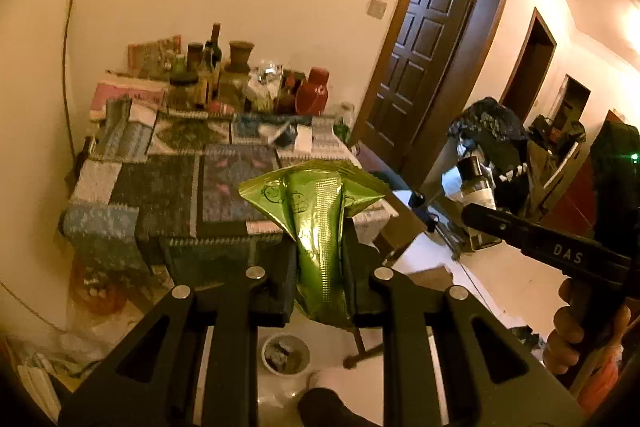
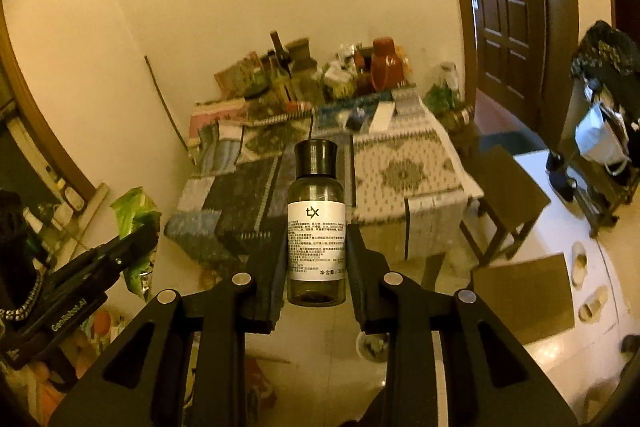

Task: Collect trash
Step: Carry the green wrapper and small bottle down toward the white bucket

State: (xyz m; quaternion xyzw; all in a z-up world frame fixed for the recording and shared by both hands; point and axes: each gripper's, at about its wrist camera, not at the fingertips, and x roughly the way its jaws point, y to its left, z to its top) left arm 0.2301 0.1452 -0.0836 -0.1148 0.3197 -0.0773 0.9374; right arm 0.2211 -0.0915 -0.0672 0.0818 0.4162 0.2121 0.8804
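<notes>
The left tool [image 1: 322, 259] is clamping a crumpled green foil packet [image 1: 320, 223] between its fingers. The right tool [image 2: 316, 251] is gripping an upright black-capped, white-labelled bottle [image 2: 316, 227]. Both are hanging ahead of each tool, short of the patchwork-covered table [image 1: 168, 195].

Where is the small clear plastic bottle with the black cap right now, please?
The small clear plastic bottle with the black cap stands upright between the right gripper's fingers, mid-air before the patchwork-covered table; the left wrist view shows it at right.
</notes>
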